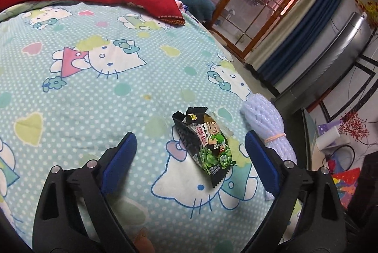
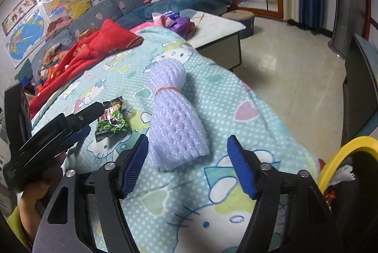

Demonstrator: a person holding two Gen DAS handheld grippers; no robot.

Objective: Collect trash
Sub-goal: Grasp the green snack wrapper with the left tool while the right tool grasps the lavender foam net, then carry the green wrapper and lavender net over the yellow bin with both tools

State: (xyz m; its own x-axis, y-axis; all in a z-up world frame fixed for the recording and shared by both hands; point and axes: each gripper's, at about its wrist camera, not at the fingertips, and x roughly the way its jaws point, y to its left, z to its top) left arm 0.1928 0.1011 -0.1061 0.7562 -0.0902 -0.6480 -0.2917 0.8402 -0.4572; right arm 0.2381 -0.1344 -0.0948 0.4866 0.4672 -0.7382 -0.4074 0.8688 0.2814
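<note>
Left tool (image 1: 191,153) spread around the snack wrapper (image 1: 205,146) without touching it; right tool (image 2: 187,164) also spread, its tips flanking the near end of the purple foam net bundle (image 2: 176,116) just right of the wrapper. Both pieces lie on the bed quilt (image 1: 94,92), neither gripped, so both pickups and the drop into the yellow-rimmed bin (image 2: 340,158), right of the wrapper off the bed edge, are left. Wrapper bears Chinese characters I can't read reliably.

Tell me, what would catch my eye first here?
Probably the cartoon-cat bedspread, with a black and green snack wrapper lying on it between the open fingers of the left gripper. Beside it lies a pale purple foam net bundle, just ahead of the open right gripper.
</note>
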